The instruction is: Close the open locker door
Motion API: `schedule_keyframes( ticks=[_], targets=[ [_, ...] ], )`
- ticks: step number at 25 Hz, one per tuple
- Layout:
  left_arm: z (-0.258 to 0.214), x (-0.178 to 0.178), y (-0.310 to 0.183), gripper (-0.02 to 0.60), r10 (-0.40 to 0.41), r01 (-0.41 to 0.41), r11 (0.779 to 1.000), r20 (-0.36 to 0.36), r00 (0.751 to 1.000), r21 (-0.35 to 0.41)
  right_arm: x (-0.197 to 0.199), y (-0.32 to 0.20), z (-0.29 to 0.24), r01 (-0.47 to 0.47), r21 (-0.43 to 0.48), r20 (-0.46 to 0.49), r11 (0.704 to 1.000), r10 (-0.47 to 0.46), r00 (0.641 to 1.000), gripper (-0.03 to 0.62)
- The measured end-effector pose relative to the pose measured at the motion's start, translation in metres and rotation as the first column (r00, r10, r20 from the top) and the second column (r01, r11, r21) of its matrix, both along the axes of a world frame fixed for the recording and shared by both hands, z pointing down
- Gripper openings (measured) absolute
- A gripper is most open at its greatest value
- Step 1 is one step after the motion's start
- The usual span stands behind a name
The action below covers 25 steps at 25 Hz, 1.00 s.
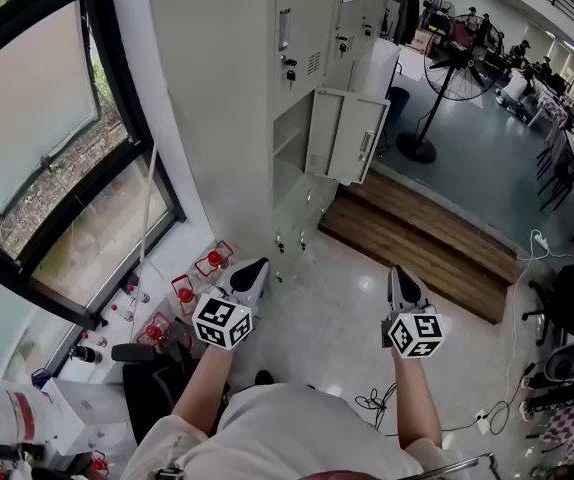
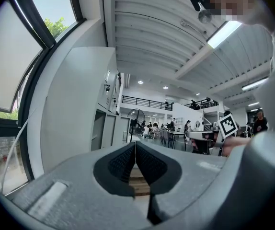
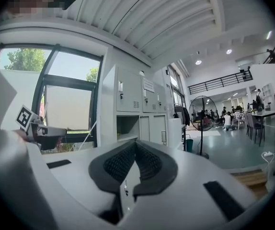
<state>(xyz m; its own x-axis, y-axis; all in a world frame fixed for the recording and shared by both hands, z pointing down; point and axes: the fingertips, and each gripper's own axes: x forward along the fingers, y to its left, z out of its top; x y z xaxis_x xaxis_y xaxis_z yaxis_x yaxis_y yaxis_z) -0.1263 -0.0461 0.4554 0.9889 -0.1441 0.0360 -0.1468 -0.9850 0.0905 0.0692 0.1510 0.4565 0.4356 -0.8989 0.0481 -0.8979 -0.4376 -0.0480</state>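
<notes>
Our left gripper (image 1: pixel 256 267) and right gripper (image 1: pixel 400 273) sit clamped together, empty; the grey metal locker door (image 1: pixel 357 136) stands open at upper centre.

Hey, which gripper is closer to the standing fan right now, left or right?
Right. The standing fan is well ahead of the right gripper and off to its right. The left gripper is held farther left, in front of the lockers, so it is farther from the fan.

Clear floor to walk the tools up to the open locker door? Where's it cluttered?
Bare tile between left tool and right tool, up to the wooden step and the lockers, below the open door. Crowded: red-capped containers by the window, cables lower right.
</notes>
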Motion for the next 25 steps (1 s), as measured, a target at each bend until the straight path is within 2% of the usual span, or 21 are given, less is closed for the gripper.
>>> schedule_keyframes(
  ticks=[11, 18, 25],
  targets=[
    [0.004, -0.003, 0.012, 0.015, -0.018, 0.018, 1.000, 0.009, 1.000, -0.010, -0.003, 0.010, 0.004, 0.013, -0.012, -0.014, 1.000, -0.013, 1.000, 0.012],
    [0.007, 0.000, 0.023, 0.015, -0.031, 0.032, 0.999, 0.017, 0.999, -0.014, 0.000, 0.017, 0.010, 0.034, -0.020, -0.001, 0.999, -0.034, 0.999, 0.071],
    [0.009, 0.005, 0.036, 0.015, -0.047, 0.047, 0.999, 0.021, 0.999, -0.015, 0.011, 0.029, 0.017, 0.040, -0.029, 0.014, 0.999, -0.040, 0.999, 0.087]
  ],
)
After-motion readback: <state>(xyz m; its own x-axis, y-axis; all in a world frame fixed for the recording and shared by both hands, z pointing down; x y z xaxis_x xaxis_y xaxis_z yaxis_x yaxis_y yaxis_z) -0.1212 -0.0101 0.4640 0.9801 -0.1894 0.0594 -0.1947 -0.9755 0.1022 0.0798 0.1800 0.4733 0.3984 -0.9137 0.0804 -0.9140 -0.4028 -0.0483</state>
